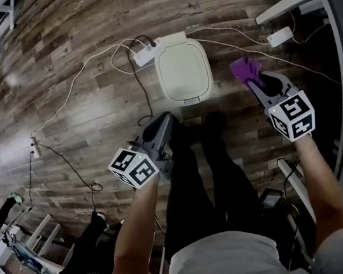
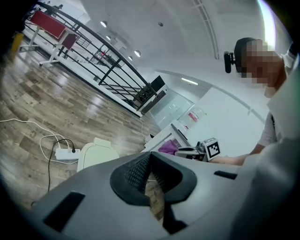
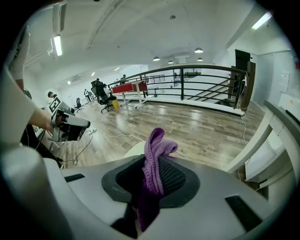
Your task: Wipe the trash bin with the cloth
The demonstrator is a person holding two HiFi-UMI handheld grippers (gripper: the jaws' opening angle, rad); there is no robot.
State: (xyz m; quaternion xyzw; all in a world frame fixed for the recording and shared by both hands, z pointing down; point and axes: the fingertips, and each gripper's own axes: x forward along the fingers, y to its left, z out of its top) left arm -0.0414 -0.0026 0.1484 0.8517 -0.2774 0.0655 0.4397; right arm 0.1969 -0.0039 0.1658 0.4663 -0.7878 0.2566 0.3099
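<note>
A person in dark trousers (image 1: 229, 175) stands over the job with a tool in each hand. The left gripper (image 1: 164, 122), at 11 o'clock from the person, has its jaws pressed together on nothing and is apparently kept back as a spare hand. The right gripper (image 1: 261, 83), at 1 o'clock, is clamped on a purple knitted cloth (image 1: 244, 68). The cloth's loose end bunches out past the fingertips, likely so that fabric rather than plastic meets the surface. Straight ahead at 12 o'clock, a cream plastic trash bin with a rounded square lid (image 1: 184, 73) stands closed on the grey-brown wood-plank floor (image 1: 48, 49). The cloth hangs at 3 o'clock from the bin, near it but apart, so no wiping contact shows. Just beyond the bin, at its 11 o'clock, lies a white power strip (image 1: 145, 54). Its white cables (image 1: 74, 83) trail across the boards, where a careless sweep could snag them.
</note>
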